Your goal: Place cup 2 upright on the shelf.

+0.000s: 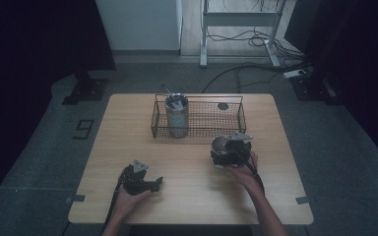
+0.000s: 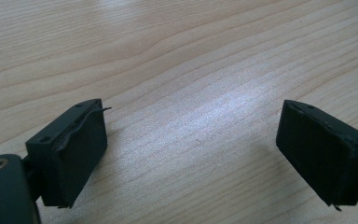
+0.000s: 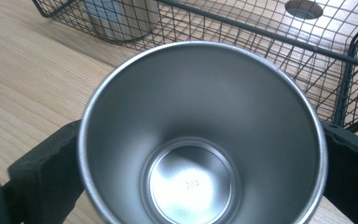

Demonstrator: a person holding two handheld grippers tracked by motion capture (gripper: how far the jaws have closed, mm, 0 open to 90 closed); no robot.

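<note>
- Dim room, pale wooden surface (image 1: pixel 187 162); a wire basket (image 1: pixel 199 118) stands at its far side with a tall metal tumbler (image 1: pixel 176 115) in its left end.
- Our right gripper (image 3: pixel 200 154) pinches a steel cup (image 3: pixel 200 130) between its jaws, just in front of the basket.
- We judge it should be lifted level over the rim, clear of the tumbler.
- Our left gripper (image 2: pixel 191 149) rests spread and empty.

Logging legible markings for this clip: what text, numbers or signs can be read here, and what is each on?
"304": stamped on the inside bottom of the steel cup that the right gripper holds, read in the right gripper view.
A "9"-like mark lies on the floor left of the table.
The can in the wire basket shows no readable label.
</note>
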